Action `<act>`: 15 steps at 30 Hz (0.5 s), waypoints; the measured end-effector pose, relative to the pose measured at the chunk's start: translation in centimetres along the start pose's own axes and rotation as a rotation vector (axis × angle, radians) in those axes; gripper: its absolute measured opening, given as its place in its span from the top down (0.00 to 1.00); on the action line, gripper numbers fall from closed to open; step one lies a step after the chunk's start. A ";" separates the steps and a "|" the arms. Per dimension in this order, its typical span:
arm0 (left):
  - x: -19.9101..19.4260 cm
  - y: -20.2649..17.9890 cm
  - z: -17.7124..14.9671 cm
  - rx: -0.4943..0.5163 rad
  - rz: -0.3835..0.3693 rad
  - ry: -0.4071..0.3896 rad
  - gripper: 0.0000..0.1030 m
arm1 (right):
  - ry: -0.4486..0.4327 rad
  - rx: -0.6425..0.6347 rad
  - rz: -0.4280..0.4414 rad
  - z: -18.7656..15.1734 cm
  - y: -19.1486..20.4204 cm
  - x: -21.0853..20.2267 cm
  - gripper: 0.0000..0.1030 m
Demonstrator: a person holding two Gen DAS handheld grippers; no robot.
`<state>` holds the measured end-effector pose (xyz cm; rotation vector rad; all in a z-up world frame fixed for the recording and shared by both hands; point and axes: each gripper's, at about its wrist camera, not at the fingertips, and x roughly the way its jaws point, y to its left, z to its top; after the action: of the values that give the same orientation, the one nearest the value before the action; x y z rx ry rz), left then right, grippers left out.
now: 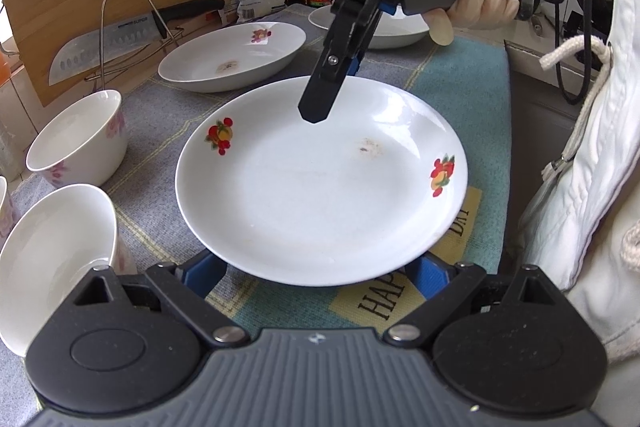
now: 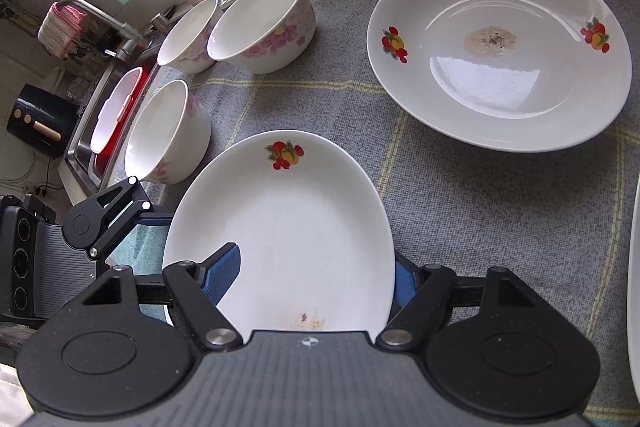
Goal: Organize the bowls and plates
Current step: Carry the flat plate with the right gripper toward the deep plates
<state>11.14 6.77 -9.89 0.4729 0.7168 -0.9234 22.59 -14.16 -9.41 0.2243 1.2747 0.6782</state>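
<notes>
A round white ceramic plate with red-and-yellow fruit decals fills the centre of the left wrist view, lying on the grey-and-blue woven mat that covers the bench. The left gripper has its jaws spread wide at either side of the plate's near rim, their blue pads mostly hidden beneath it (contact cannot be told). The right gripper straddles the same plate's opposite rim, one blue pad above the surface, the other under the edge; grip uncertain. Three white floral bowls stand upper left in the right view.
</notes>
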 end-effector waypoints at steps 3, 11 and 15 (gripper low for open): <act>0.0 -0.1 0.1 -0.004 0.003 0.006 0.08 | -0.006 0.007 0.001 -0.1 0.0 -0.1 0.23; -0.2 -0.2 0.5 -0.003 0.008 0.014 0.08 | -0.015 0.016 -0.002 -0.2 -0.4 -0.6 0.26; -0.1 -0.1 0.9 0.001 0.006 0.010 0.08 | -0.025 0.021 -0.006 -0.2 -0.6 -1.1 0.26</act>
<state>11.26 6.22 -9.21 0.4804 0.7240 -0.9158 22.49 -15.34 -8.85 0.2454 1.2589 0.6548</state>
